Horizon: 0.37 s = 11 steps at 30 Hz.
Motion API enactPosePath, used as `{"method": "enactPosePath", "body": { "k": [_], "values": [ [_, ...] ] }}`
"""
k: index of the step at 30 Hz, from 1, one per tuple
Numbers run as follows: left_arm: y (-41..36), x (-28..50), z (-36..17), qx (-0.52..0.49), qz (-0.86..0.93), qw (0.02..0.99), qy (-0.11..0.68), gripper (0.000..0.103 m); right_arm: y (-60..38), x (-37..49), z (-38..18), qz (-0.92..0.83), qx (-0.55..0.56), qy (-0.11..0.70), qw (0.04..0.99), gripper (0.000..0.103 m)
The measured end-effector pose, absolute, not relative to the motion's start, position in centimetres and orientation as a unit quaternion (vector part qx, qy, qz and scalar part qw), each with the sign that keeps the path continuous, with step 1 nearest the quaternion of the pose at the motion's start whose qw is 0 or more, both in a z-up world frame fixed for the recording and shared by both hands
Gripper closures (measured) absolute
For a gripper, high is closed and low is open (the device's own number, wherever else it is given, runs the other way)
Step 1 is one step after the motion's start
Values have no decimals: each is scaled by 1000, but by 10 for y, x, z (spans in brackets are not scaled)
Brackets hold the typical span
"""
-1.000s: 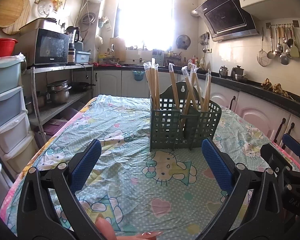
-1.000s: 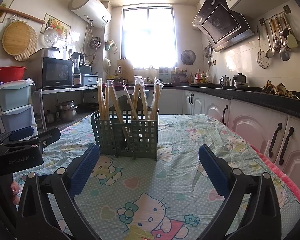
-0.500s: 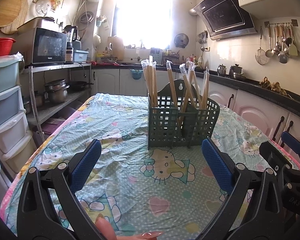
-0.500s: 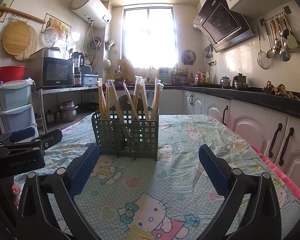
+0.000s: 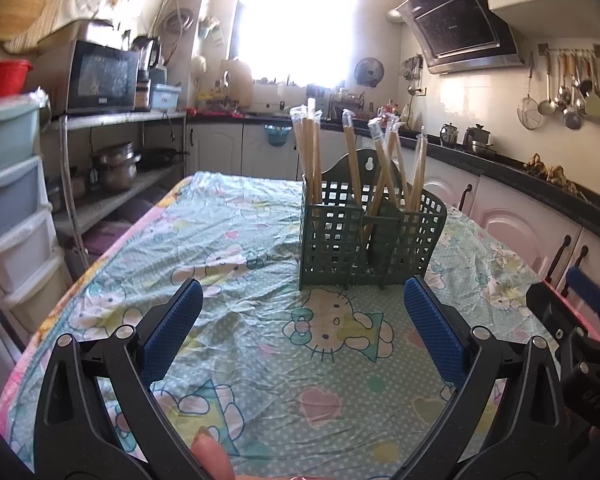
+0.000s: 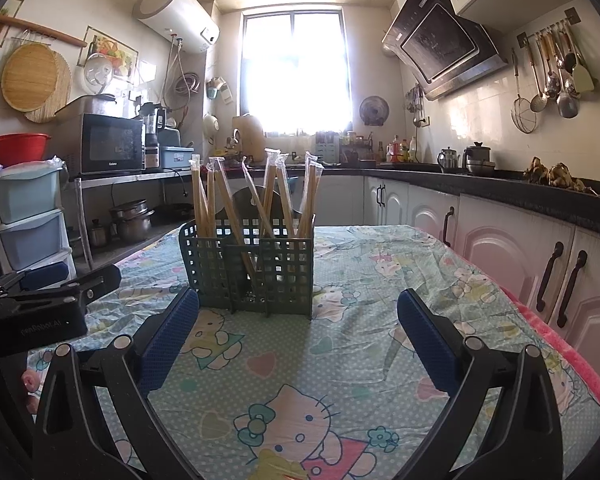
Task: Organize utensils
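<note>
A dark green lattice utensil holder stands upright on the table, with several plastic-wrapped wooden chopsticks sticking up from its compartments. It also shows in the right wrist view, with the chopsticks leaning at mixed angles. My left gripper is open and empty, low over the cloth, a short way in front of the holder. My right gripper is open and empty, also just short of the holder. The left gripper's body shows at the left of the right wrist view.
The table carries a Hello Kitty cloth. A shelf with a microwave and plastic drawers stands to the left. A counter with cabinets runs along the right. Ladles hang on the wall.
The left gripper's view has tilted and shifted slightly, so the holder sits a little further right and lower in it. The right gripper has barely moved. Both stay open.
</note>
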<state>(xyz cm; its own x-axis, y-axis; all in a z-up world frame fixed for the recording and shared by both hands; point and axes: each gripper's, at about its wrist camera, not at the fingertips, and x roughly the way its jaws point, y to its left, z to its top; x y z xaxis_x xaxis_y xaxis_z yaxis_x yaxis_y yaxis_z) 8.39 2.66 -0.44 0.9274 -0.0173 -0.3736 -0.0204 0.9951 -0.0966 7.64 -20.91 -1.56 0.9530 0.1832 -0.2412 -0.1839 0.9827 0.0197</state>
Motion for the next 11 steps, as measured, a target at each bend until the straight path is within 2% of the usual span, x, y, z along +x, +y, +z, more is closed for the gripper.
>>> {"method": "enactPosePath", "body": {
  "k": [4, 6, 9, 11],
  "values": [
    [48, 97, 5, -77, 15, 971, 224, 10, -224, 96, -9, 63, 9, 146, 987, 6],
    [63, 114, 11, -72, 21, 966, 249, 10, -245, 127, -1, 38, 1, 183, 982, 6],
    [97, 165, 8, -56, 45, 940, 334, 10, -291, 185, -3, -33, -19, 257, 966, 6],
    [121, 198, -3, -58, 73, 920, 381, 10, -329, 230, -15, -70, -14, 337, 939, 6]
  ]
}}
